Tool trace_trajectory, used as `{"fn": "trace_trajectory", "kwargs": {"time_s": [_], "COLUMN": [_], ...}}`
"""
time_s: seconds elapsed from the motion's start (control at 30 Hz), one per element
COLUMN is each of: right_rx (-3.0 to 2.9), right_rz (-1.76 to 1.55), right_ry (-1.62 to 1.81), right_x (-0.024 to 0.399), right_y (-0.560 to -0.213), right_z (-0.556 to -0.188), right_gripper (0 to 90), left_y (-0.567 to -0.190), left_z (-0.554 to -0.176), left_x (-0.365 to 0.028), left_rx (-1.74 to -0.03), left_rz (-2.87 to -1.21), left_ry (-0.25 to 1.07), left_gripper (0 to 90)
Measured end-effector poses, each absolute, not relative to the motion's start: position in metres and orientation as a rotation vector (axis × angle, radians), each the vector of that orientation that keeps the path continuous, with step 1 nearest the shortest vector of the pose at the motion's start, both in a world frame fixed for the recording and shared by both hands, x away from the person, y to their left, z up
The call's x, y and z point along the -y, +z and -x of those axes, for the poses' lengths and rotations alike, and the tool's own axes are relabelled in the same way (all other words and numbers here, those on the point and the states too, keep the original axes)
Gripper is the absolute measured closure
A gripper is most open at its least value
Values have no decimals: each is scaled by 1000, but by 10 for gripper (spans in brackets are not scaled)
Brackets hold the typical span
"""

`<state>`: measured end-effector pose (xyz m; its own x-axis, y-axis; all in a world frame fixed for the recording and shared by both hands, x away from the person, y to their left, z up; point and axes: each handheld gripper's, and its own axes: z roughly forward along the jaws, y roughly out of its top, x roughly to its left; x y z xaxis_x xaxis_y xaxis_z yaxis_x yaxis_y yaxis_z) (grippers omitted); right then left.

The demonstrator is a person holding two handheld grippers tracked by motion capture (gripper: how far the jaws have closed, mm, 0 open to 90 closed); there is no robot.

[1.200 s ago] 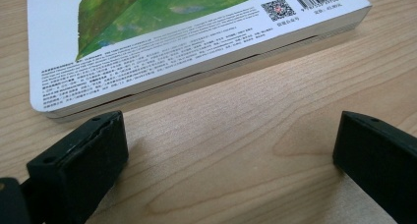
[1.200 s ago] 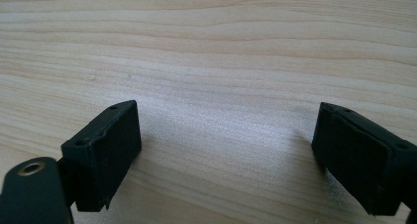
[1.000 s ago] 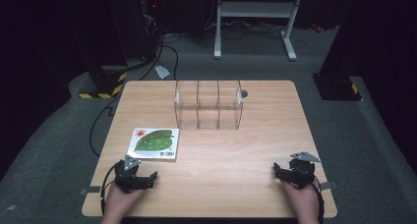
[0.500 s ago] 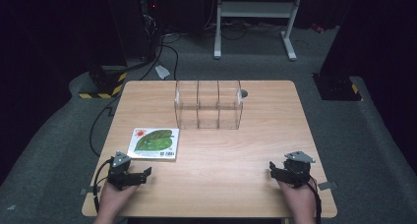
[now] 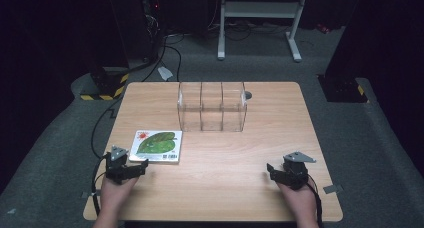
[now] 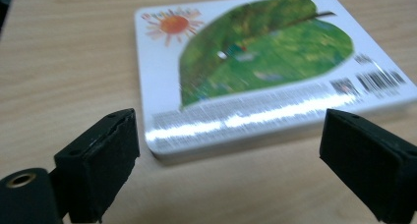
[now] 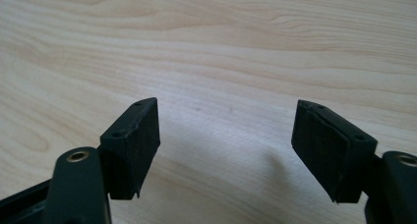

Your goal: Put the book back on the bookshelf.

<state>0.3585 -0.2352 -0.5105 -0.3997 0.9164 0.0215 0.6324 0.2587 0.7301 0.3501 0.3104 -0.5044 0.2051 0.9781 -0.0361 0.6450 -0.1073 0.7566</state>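
blurring the book (image 6: pixel 255 71) cover, left gripper (image 6: pixel 236 150) and right gripper (image 7: pixel 231 150) jaws closing, gaping empty.

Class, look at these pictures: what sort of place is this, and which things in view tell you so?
Probably a lab or studio set up for recording handling tasks. A lone wooden table stands on grey carpet amid dark surroundings, cables trail across the floor, and a white metal stand sits behind.

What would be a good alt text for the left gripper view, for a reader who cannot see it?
A flat book with a green leaf and orange sun on its white cover lies on a wooden table. The left gripper faces its near edge, jaws open and apart from it.
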Motion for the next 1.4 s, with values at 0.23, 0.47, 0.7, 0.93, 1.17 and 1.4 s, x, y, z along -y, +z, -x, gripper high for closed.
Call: {"fn": "trace_trajectory", "kwargs": {"time_s": [0.23, 0.47, 0.7, 0.93, 1.17, 1.4], "right_rx": [-2113, -2113, -2117, -2165, -2154, -2168], "right_rz": [-1370, -1395, -1466, -1445, -1441, -1386], "right_ry": [955, 935, 971, 980, 1016, 1015], "right_x": [233, 228, 230, 226, 225, 219], "right_y": [-512, -512, -513, -515, -515, -517], "right_z": [-357, -358, -361, -358, -354, -350], "right_gripper": [272, 251, 216, 144, 213, 243], "left_y": [-512, -519, -523, -524, -524, -523], "left_z": [-375, -386, -395, -395, -392, -380], "left_x": [-311, -320, -318, -318, -309, -290], "left_rx": [-1503, -1576, -1575, -1556, -1515, -1519], "left_rz": [-1830, -1797, -1790, -1785, -1814, -1814], "left_ry": [661, 629, 600, 552, 541, 544], "left_gripper": [98, 105, 116, 156, 156, 155]}}
